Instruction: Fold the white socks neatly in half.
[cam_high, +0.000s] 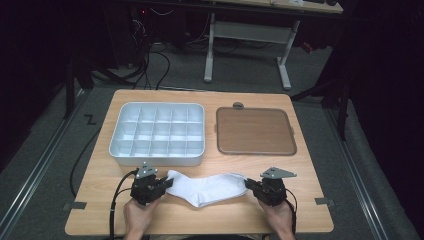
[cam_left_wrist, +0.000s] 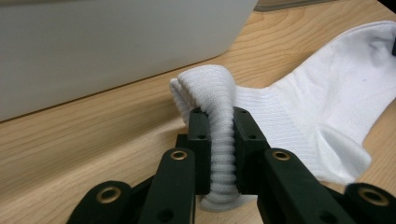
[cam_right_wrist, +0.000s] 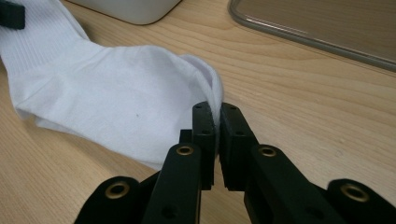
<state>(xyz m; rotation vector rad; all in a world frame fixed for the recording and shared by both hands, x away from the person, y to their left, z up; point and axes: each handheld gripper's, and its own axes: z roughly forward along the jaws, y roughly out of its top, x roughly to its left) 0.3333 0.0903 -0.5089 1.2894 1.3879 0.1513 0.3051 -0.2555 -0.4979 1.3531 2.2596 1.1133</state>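
Observation:
A white sock (cam_high: 207, 187) lies stretched across the near part of the wooden table. My left gripper (cam_high: 167, 183) is shut on its ribbed cuff end; in the left gripper view the bunched cuff (cam_left_wrist: 219, 135) is pinched between the two black jaws of that gripper (cam_left_wrist: 219, 156). My right gripper (cam_high: 248, 184) is shut on the toe end; in the right gripper view a thin fold of the sock (cam_right_wrist: 140, 102) sits between the jaws of this gripper (cam_right_wrist: 217, 140). A hand holds each gripper from the table's near edge.
A white compartment tray (cam_high: 158, 154) stands behind the sock at left, its wall (cam_left_wrist: 93, 51) close to the left gripper. A brown lid with a clear rim (cam_high: 255, 131) lies at back right, its edge (cam_right_wrist: 299, 37) visible beyond the right gripper. A desk frame stands beyond the table.

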